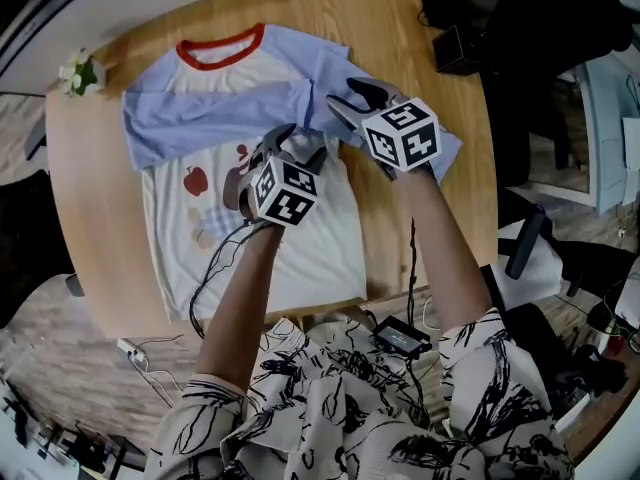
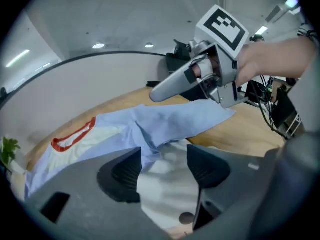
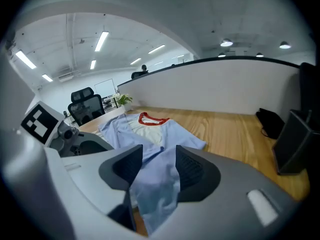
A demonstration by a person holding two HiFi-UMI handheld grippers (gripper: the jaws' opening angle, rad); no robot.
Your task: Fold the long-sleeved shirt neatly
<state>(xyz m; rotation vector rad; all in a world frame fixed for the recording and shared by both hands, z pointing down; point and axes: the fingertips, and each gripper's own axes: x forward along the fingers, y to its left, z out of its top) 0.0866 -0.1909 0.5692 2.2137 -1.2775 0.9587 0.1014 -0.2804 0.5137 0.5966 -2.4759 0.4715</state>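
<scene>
Two released hand-held grippers, left (image 1: 300, 146) and right (image 1: 352, 104), hang above the shirt (image 1: 250, 253); plant (image 1: 80, 71) at table (image 1: 400, 28) corner.

Left tool (image 1: 297, 144) and right tool (image 1: 358, 100) hang over the shirt (image 1: 300, 258) spread on the wooden table (image 1: 400, 28).

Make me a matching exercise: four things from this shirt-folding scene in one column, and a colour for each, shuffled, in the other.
Things:
1. collar
2. sleeve
3. shirt body
4. table

Colours:
A. light blue
B. wood brown
C. red
D. cream white

Pairs: 1-C, 2-A, 3-D, 4-B
</scene>
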